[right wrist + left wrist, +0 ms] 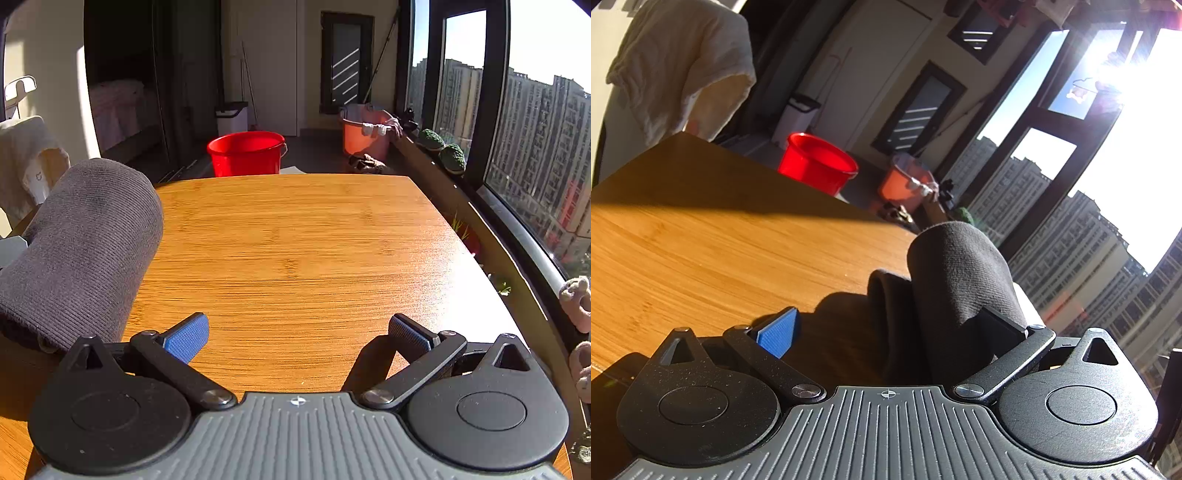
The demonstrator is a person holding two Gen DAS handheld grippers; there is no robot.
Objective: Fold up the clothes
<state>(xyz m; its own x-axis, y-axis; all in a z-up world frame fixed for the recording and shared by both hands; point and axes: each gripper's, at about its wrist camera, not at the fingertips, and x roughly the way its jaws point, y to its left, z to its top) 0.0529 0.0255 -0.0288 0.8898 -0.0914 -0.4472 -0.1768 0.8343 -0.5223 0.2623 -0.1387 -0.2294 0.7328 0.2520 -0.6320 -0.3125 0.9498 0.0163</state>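
In the left wrist view a dark grey garment (956, 273) stands in a rolled, bunched fold on the wooden table (701, 258). It lies between the fingers of my left gripper (890, 330), leaning on the right finger (1003, 325). The blue pad of the left finger (777, 334) is well clear of the cloth, so the jaws are wide open. In the right wrist view the grey folded garment (81, 243) sits at the table's left side, just outside the left finger. My right gripper (298, 336) is open over bare table (314, 240) with nothing between its fingers.
Beyond the table's far edge, a red bucket (246, 152) and an orange tub (364, 131) stand on the floor. A white cloth (26, 155) hangs over a chair at the left. Plants (452, 157) line the window sill on the right. Something fuzzy and pink (576, 302) is at the right edge.
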